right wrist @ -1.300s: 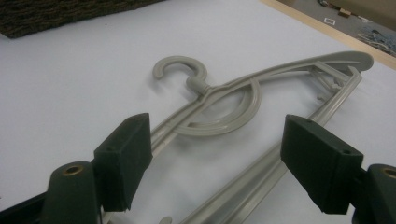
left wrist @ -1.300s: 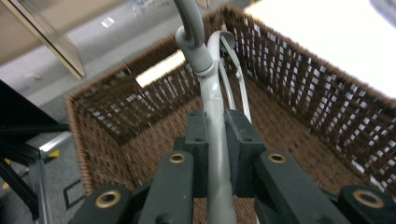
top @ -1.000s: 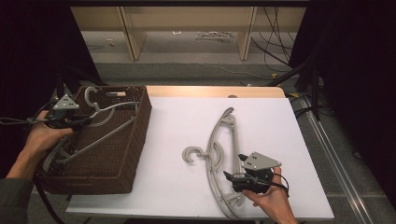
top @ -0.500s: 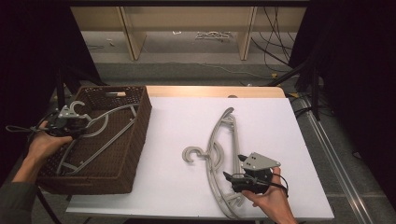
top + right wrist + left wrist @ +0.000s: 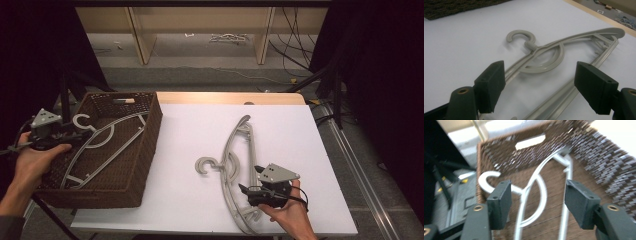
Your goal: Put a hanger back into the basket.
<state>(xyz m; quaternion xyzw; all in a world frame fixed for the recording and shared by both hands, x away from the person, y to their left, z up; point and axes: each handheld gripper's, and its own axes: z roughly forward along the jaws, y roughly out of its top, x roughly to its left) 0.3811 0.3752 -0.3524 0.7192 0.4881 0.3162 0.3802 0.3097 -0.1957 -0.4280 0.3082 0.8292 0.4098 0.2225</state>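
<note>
High view: the white hanger (image 5: 100,145) lies slanted inside the brown wicker basket (image 5: 145,165), its hook (image 5: 81,121) near the left rim and its far shoulder up against the basket's back corner. A second ago I held this hanger raised over the basket with my left gripper (image 5: 62,137); it now rests on the basket floor, and the gripper sits at the left rim just beside the hook. In the left gripper view the fingers (image 5: 500,203) stand spread wide and released, the hanger's neck showing between them without touching either one. I judge the first hanger stowed. The grey hanger (image 5: 235,165) lies flat on the white worktop (image 5: 200,130), hook pointing toward the basket, where it lay a second ago. My right gripper (image 5: 245,192) waits at the hanger's near end; in the right gripper view its fingers (image 5: 490,86) are parted, straddling the hanger's two bars (image 5: 549,105) and clenching nothing. What is left, as I read it, is to close on this grey hanger and carry it across to the basket.
</note>
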